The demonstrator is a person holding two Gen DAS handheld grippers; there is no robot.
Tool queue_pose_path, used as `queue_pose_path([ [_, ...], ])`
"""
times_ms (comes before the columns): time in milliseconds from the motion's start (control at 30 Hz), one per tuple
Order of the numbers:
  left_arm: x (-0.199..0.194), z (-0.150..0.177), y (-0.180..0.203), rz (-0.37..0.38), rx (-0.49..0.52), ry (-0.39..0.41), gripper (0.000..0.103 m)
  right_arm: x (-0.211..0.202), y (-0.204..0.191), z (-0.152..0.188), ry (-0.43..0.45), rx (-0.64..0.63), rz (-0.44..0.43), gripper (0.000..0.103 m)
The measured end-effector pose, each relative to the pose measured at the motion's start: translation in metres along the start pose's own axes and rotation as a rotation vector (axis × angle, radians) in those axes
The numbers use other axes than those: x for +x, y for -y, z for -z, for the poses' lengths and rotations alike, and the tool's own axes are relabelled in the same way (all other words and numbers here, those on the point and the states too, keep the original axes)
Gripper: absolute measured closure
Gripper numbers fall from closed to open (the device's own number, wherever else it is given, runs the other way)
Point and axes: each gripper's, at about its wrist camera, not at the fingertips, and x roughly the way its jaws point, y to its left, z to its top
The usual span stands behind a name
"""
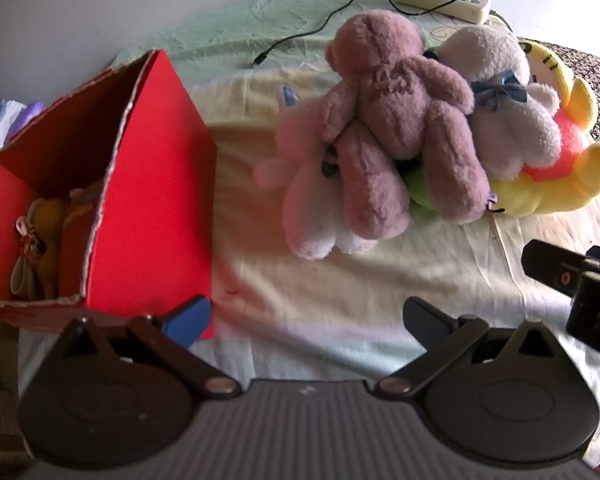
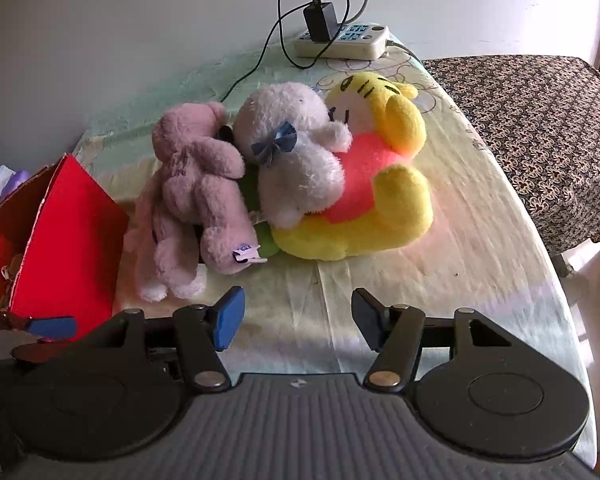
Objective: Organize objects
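A pile of plush toys lies on the pale sheet [image 2: 440,272]: a mauve bear [image 1: 400,120] [image 2: 200,184] on top of a pale pink toy [image 1: 308,184] [image 2: 156,264], a whitish bear with a blue bow [image 1: 500,108] [image 2: 296,160], and a yellow plush in a red shirt [image 1: 560,184] [image 2: 380,200]. A red cardboard box [image 1: 148,184] [image 2: 72,240] stands open at the left, with a yellowish toy [image 1: 48,240] inside. My left gripper [image 1: 306,314] is open wide and empty, between box and pile. My right gripper [image 2: 298,316] is open and empty, short of the pile.
A white power strip [image 2: 342,42] with a black charger and trailing cable sits at the back by the wall. A brown patterned cloth [image 2: 540,140] covers furniture at the right. Loose items lie behind the box [image 1: 4,120]. Bare sheet lies in front of the toys.
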Motion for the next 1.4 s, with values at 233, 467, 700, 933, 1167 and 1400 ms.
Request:
queue_pose_path([
  [233,0.001,-0.003,-0.002,0.006,-0.013,-0.02,0.001,-0.001,-0.002,0.001,0.013,-0.015,0.002,0.041],
  [467,-0.001,-0.002,-0.003,0.018,-0.019,-0.006,0.001,-0.005,-0.002,0.002,0.022,-0.014,-0.007,0.041],
  [700,-0.006,-0.003,-0.002,0.009,-0.012,0.013,0.001,-0.009,0.001,0.0,0.031,-0.008,-0.005,0.041],
  [933,-0.008,-0.007,-0.003,-0.002,0.002,0.013,0.001,-0.015,0.005,-0.006,0.058,0.012,-0.022,0.04],
  [1167,-0.011,-0.012,-0.006,-0.008,0.001,0.021,0.001,-0.016,0.005,-0.012,0.075,0.019,-0.058,0.04],
  [1400,-0.012,-0.021,-0.006,-0.011,0.004,0.017,0.001,-0.019,0.004,-0.019,0.097,0.013,-0.093,0.04],
])
